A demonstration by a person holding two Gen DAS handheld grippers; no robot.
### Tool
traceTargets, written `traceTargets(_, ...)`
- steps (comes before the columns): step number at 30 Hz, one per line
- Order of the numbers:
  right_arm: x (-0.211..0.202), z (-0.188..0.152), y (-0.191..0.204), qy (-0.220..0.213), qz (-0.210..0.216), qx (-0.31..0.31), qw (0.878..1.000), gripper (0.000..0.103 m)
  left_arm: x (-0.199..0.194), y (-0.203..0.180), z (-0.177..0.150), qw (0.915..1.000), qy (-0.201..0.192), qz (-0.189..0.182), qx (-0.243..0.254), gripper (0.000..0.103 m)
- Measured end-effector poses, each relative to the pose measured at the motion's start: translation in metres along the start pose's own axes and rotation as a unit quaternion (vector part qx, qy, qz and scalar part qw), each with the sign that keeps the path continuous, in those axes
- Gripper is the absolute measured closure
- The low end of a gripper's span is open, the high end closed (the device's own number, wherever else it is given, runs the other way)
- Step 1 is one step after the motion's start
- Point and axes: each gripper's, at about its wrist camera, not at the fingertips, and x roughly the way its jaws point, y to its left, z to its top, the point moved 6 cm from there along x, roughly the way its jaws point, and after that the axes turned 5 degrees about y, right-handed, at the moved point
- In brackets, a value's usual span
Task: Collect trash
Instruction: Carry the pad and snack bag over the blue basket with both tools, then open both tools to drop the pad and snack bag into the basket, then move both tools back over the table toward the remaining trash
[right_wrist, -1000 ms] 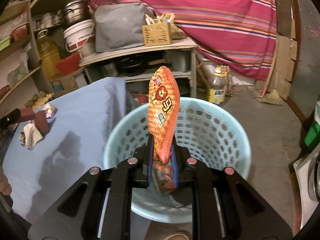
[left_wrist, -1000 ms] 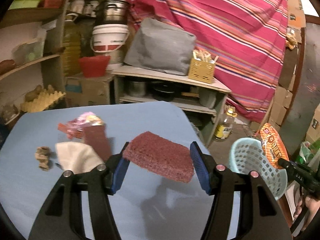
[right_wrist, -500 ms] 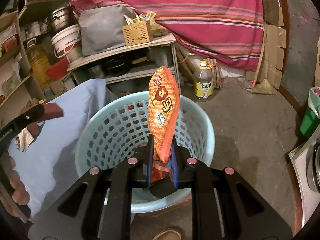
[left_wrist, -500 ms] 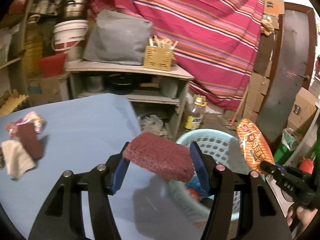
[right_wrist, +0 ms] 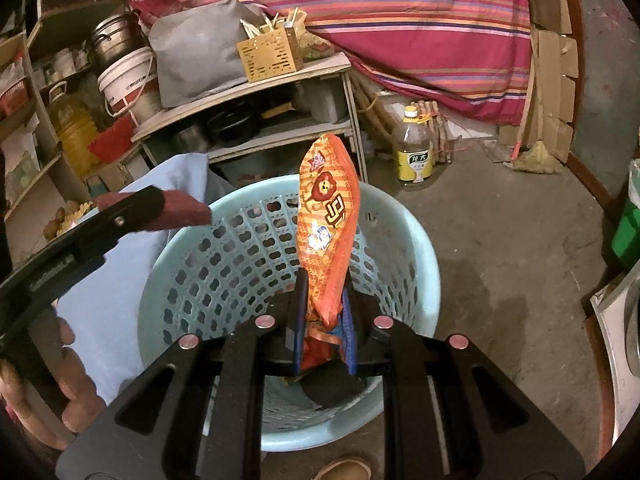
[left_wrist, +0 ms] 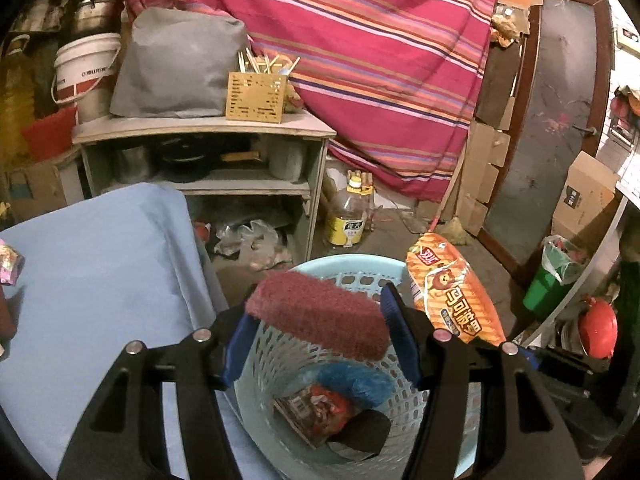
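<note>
Trash basket (left_wrist: 280, 356) sits below both grippers: left gripper (left_wrist: 316, 320) jaws pinch a maroon scouring pad (left_wrist: 320, 314), right gripper (right_wrist: 324, 320) jaws clamp an orange snack bag (right_wrist: 328, 224), both poised for dropping.

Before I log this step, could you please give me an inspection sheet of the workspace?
Surface: table under a blue cloth, basket beside its edge.
Job's things: maroon scouring pad over the light-blue basket; orange snack bag upright over it; wrappers and a blue item already inside.
Clutter: pink wrapper at the cloth's left edge.
Grippers: left gripper shut on the pad; right gripper shut on the bag's lower end.
Cables: nothing seen.
Surroundings: shelf with a yellow box, white bucket, oil bottle on the floor, striped cloth, green bin.
</note>
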Motion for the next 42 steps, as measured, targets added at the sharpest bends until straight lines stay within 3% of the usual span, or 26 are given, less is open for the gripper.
traceTargets(2, 0.001, 0.001, 0.002, 0.0, -0.002, -0.004, 1.0, 0.086, 0.003, 0.002, 0.0, 1.0, 0.008, 0.001, 0.0, 0.033)
traceTargets(4, 0.003, 0.001, 0.005, 0.002, -0.002, -0.008, 1.0, 0.078, 0.002, 0.005, 0.001, 1.0, 0.007, 0.006, -0.001, 0.026)
traceTargets(6, 0.004, 0.001, 0.007, 0.001, -0.01, -0.012, 1.0, 0.042, -0.001, 0.01, 0.001, 0.9999, 0.007, 0.008, -0.004, 0.026)
traceTargets(10, 0.008, 0.001, 0.015, 0.0, -0.031, -0.025, 0.999, 0.031, -0.014, 0.029, 0.0, 0.9997, 0.003, 0.019, -0.015, 0.018)
traceTargets(12, 0.007, 0.002, 0.018, -0.008, -0.044, -0.028, 0.999, 0.02, -0.024, 0.043, 0.0, 0.9994, -0.001, 0.026, -0.024, 0.016)
traceTargets(17, -0.003, 0.012, 0.046, -0.04, -0.046, -0.04, 0.997, 0.006, -0.055, 0.082, -0.005, 0.9975, -0.013, 0.062, -0.029, 0.01)
traceTargets(24, 0.006, 0.024, 0.121, -0.057, -0.019, -0.065, 0.996, 0.004, -0.114, 0.174, -0.025, 0.9883, -0.028, 0.144, -0.04, 0.005)
traceTargets(31, 0.035, 0.025, 0.214, -0.041, 0.033, -0.092, 0.994, 0.004, -0.173, 0.289, -0.056, 0.9696, -0.029, 0.236, -0.058, 0.005)
traceTargets(36, 0.054, 0.023, 0.269, -0.035, 0.032, -0.094, 0.994, 0.004, -0.202, 0.367, -0.075, 0.9516, -0.028, 0.293, -0.087, 0.005)
traceTargets(38, 0.063, 0.019, 0.287, -0.033, 0.018, -0.099, 0.994, 0.004, -0.21, 0.392, -0.083, 0.947, -0.026, 0.303, -0.104, 0.005)
traceTargets(42, 0.078, 0.013, 0.322, -0.035, 0.015, -0.125, 0.991, 0.004, -0.209, 0.43, -0.1, 0.9501, -0.004, 0.283, -0.131, 0.005)
